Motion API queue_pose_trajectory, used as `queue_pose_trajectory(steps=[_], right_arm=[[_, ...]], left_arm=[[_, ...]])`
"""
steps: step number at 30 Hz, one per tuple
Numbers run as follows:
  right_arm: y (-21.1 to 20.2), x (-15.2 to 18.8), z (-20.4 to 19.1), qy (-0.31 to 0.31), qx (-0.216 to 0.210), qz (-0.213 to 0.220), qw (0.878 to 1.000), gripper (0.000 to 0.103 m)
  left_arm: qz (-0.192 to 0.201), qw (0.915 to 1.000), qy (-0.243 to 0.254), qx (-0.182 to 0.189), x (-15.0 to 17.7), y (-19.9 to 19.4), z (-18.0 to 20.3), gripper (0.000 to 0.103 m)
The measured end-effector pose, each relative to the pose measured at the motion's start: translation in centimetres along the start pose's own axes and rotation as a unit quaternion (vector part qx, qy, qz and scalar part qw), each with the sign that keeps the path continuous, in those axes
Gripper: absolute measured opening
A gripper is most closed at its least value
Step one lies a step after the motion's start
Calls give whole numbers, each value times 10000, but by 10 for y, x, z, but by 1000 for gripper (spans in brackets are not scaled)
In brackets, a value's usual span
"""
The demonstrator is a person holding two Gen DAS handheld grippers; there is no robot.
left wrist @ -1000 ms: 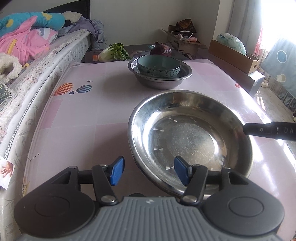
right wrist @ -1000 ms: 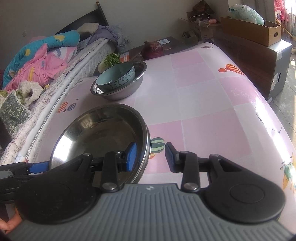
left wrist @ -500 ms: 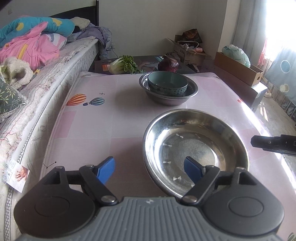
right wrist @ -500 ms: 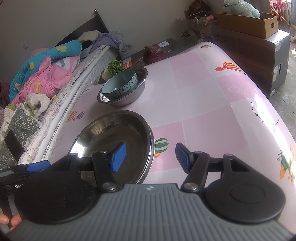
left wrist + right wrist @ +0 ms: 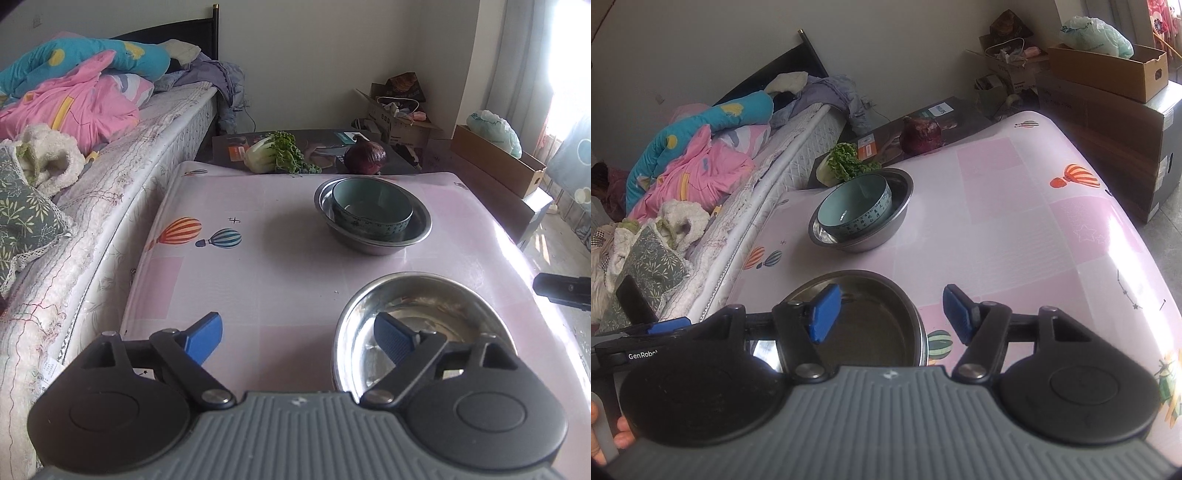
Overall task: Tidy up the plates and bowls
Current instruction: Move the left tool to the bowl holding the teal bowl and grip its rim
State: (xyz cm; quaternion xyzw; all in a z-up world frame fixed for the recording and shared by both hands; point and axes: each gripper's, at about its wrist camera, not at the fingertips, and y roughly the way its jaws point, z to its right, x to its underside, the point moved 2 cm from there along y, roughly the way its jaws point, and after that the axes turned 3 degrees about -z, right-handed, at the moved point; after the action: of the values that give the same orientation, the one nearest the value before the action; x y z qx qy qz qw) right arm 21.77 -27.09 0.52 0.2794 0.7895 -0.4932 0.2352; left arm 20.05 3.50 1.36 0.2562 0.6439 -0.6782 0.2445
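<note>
A: So, where do the dishes sit?

B: Nearest is a steel basin (image 5: 424, 325), resting on the pink surface (image 5: 280, 266) close to both tools. Farther back, a teal bowl (image 5: 371, 208) is nested inside a second steel basin (image 5: 417, 230), well apart from the first.

A: And the jaws?

B: Those of the left gripper (image 5: 301, 338) are spread wide, holding nothing; its right blue pad (image 5: 391, 338) shows in front of the near basin's hollow, the other over bare surface. Whether that pad touches the metal, I cannot tell. The right gripper (image 5: 892, 315) is spread wide and empty too, and the basin's right rim (image 5: 919, 332) shows in the gap between its pads.

A: What else is around?

B: A bed (image 5: 122, 162) piled with pink and blue bedding runs along the left side. Past the far edge lie a leafy cabbage (image 5: 275, 157) and a red cabbage (image 5: 365, 158) on a dark board. Cardboard boxes (image 5: 1108, 66) stand to the right.
</note>
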Motion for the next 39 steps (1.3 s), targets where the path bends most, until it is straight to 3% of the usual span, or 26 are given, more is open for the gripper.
queue_pose_trajectory(steps=[12,21,26,39], right_arm=[[65,-74,6,-56,-151,-131,9998,61],[138,-111,19,106,-213,-393,9989,44],[169,-120,26,223,-222,-548,9980,36],[205,-116,38,489,-323,-867,9945,27]], left_arm=[[70,9995,-268,-119,-72,60,-14,87],[-261,9971,-622,341,-112,126,-9,58],[-619,9903,-989,751,-121,157,-11,32],[-1006,9807,-1369,971,-123,192,-15,23]])
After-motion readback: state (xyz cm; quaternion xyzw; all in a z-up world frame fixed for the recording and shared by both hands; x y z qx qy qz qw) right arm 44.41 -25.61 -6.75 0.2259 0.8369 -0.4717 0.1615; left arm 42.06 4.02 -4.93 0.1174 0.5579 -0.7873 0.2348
